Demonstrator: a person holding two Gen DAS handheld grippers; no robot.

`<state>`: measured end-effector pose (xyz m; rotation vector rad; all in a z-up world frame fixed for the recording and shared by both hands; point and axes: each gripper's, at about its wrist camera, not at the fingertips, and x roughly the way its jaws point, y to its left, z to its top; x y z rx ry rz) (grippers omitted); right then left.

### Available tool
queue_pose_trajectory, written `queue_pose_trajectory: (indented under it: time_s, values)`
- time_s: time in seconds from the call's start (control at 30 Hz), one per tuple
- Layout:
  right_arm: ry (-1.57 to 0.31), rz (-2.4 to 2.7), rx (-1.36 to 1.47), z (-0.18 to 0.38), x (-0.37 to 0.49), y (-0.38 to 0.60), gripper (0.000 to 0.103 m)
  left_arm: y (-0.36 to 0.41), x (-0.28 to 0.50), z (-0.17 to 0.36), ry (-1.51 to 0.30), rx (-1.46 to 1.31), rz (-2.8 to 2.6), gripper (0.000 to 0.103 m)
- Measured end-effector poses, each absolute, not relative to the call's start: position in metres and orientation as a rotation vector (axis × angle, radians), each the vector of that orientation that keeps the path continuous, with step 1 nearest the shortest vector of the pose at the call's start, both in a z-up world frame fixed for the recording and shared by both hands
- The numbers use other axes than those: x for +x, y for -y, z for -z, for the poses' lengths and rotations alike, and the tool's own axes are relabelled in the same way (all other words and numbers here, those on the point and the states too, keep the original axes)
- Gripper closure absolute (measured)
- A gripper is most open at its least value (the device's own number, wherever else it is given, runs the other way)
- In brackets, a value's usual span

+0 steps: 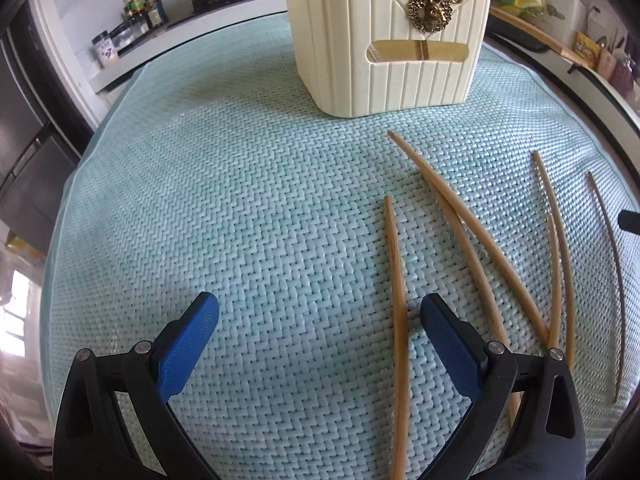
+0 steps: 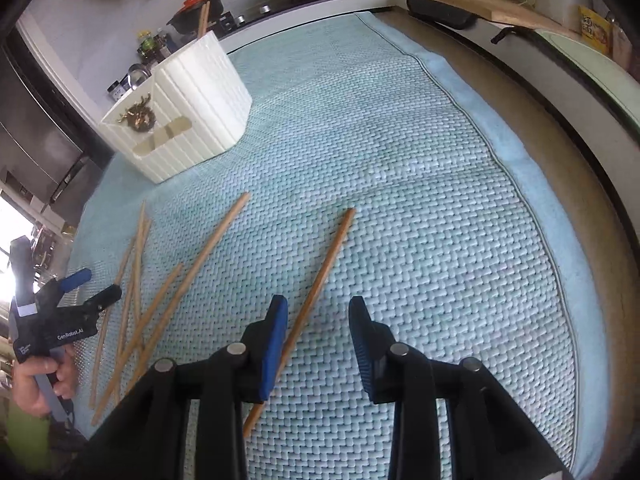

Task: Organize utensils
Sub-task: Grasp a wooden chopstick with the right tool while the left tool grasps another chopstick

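Left wrist view: the left gripper point(image 1: 318, 312) is seen with its two blue pads spread wide apart above a pale green woven mat point(image 1: 240, 220), and nothing is held between them. One chopstick point(image 1: 396, 300) is laid on the mat just inside the right-hand pad, with no pad pressed on it. A loose group of chopsticks point(image 1: 500, 240) is spread further to the right, some crossed over one another near their lower ends. A cream ribbed box point(image 1: 384, 52), decorated with a brass deer-head ornament point(image 1: 430, 6) and cut with a handle slot, is stood upright at the far end of the mat, well apart from the chopsticks. More chopstick ends are seen sticking up from behind its rim.

From the right wrist view, the right gripper point(image 2: 318, 316) is shown with its pads parted and lowered close to the mat. A single chopstick point(image 2: 320, 284) is passed between them, close beside the left pad; whether it is touched cannot be told, and it is not clamped. The other chopsticks point(image 2: 160, 300) are scattered to the left. A hand point(image 2: 40, 384) is seen gripping the handle of the left gripper there.
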<state>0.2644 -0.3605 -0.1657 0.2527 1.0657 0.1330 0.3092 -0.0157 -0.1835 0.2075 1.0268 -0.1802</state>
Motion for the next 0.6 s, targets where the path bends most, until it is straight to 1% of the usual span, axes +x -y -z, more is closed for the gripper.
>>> queue_pose_trajectory:
  time_s: [0.23, 0.27, 0.3, 0.37, 0.5, 0.57, 0.6]
  values:
    - [-1.143, -0.110, 0.044, 0.174, 0.300, 0.322, 0.069, 0.028, 0.327, 0.182, -1.050, 0.223, 0.215, 0.002]
    - [-1.146, -0.096, 0.023, 0.173, 0.303, 0.317, 0.068, 0.027, 0.330, 0.182, -1.059, 0.220, 0.214, 0.004]
    - [-1.153, -0.090, 0.028, 0.173, 0.305, 0.315, 0.068, 0.025, 0.334, 0.182, -1.069, 0.217, 0.214, 0.007]
    - [-1.154, -0.074, 0.042, 0.173, 0.309, 0.313, 0.068, 0.020, 0.343, 0.179, -1.091, 0.193, 0.238, 0.020]
    - [-1.162, -0.070, 0.054, 0.172, 0.316, 0.314, 0.070, 0.017, 0.352, 0.176, -1.119, 0.191, 0.259, 0.033]
    - [-1.159, -0.078, 0.048, 0.173, 0.323, 0.312, 0.071, 0.020, 0.354, 0.174, -1.125, 0.200, 0.277, 0.042]
    - [-1.156, -0.075, 0.041, 0.173, 0.323, 0.312, 0.074, 0.023, 0.353, 0.174, -1.128, 0.202, 0.284, 0.043]
